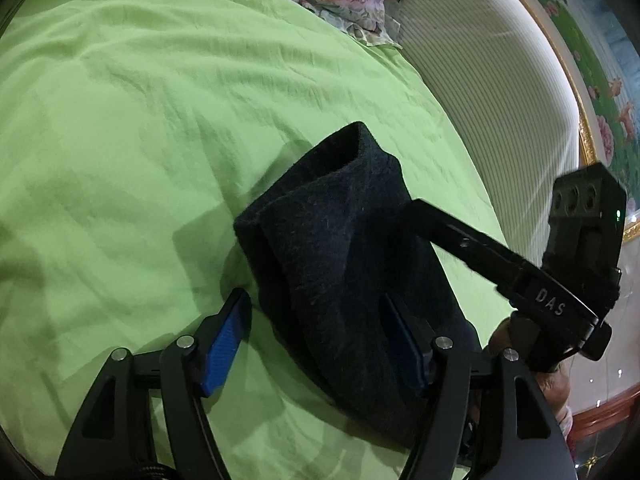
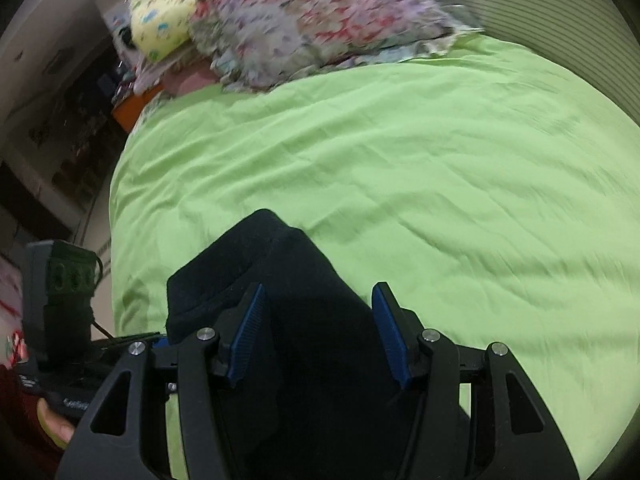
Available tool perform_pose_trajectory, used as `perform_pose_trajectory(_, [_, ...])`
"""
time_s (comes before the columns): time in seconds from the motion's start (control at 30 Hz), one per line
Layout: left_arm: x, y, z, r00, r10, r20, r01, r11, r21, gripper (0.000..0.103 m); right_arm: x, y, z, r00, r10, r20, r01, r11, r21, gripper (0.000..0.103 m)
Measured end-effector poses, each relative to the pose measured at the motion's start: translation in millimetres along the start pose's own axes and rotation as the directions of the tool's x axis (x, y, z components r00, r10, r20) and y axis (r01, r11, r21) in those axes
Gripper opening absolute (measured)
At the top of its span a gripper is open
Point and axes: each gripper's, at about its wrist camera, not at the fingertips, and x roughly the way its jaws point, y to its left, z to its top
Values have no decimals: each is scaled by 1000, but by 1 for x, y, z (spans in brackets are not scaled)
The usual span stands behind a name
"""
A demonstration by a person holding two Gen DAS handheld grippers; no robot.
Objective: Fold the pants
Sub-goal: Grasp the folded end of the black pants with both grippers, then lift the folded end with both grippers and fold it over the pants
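Dark pants point(image 1: 344, 248) bunched on green bedsheet point(image 1: 140, 120). Left gripper point(image 1: 316, 336) jaws wide, cloth between, pads not pressing. Right gripper point(image 2: 316, 332) half-open astride fabric; grip unclear. Risk: loose fold slumps if released unevenly, since layers look unaligned.

Both grippers angled downward, fingers apart, neither pressing on anything.

Left gripper point(image 1: 316, 336): blue-padded fingers point(image 1: 224, 344) spread wide; dark cloth sits between them without being pinched; the pad at 3 o'clock is partly hidden behind the cloth. In the left wrist view the right gripper's body enters from 3 o'clock, with the hand point(image 1: 552, 384) holding it at 4 o'clock. Right gripper point(image 2: 318, 336): fingers point(image 2: 246, 340) parted at a middling gap, straddling the cloth. In the right wrist view a hand point(image 2: 56, 426) in a dark red sleeve grips the other handle at 8 o'clock.
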Motion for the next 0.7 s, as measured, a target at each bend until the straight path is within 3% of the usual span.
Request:
perform_pose_trajectory(0.13, [0, 0, 0, 1000, -5, 8, 5, 1000, -1, 69, 15, 1, 9, 998, 27, -56, -29, 999, -44, 57])
perform_pose_trajectory(0.3, [1, 3, 1, 1000, -24, 5, 24, 1000, 2, 67, 32, -17, 15, 982, 139, -126, -138, 990, 17, 56])
perform_pose_trajectory(0.33, [1, 3, 2, 1000, -27, 4, 27, 1000, 2, 65, 34, -19, 15, 979, 158, -131, -156, 987, 29, 51])
perform_pose_trajectory(0.37, [1, 3, 2, 1000, -26, 6, 26, 1000, 6, 62, 33, -21, 14, 976, 174, -130, -171, 985, 38, 41])
perform_pose_trajectory(0.43, [2, 4, 3, 1000, -6, 11, 5, 1000, 28, 36, 27, -24, 12, 973, 202, -109, -195, 979, 64, 33])
perform_pose_trajectory(0.47, [5, 5, 5, 1000, -1, 5, 1, 999, 33, 33, 24, -25, 11, 973, 211, -97, -205, 976, 71, 28])
perform_pose_trajectory(0.7, [-7, -1, 8, 997, -75, -9, 75, 997, 34, 23, -19, -16, -2, 980, 200, 3, -199, 977, 72, 23])
